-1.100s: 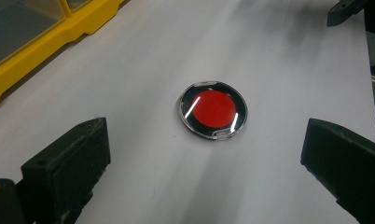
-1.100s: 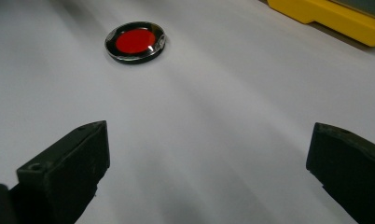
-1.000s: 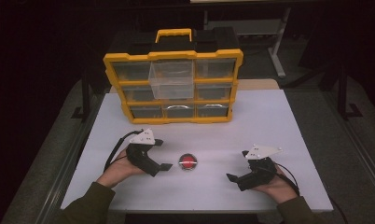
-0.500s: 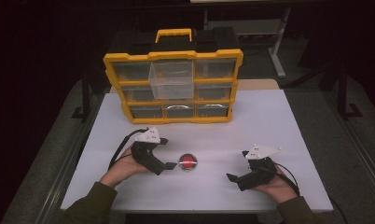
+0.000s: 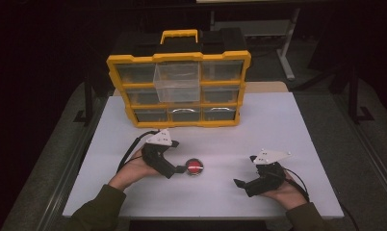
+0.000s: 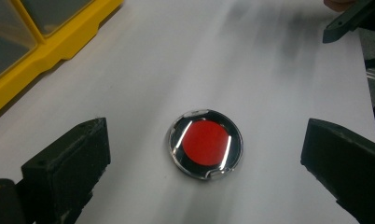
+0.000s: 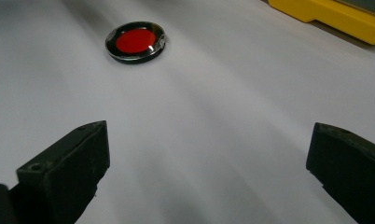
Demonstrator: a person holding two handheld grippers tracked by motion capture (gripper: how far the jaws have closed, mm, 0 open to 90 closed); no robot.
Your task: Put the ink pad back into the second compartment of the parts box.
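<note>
Two spread grippers flanked a red disc on a white table.
The left gripper sat wide-jawed just beside the disc; the right gripper lay well apart, jaws equally wide; a yellow drawer box stood behind.

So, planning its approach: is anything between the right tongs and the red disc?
No: bare white table lies between the right tongs and disc, in the right gripper view.

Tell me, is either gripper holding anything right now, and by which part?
Nothing is held. The left gripper is open around the red disc without touching it; the right gripper is open over bare table.
</note>
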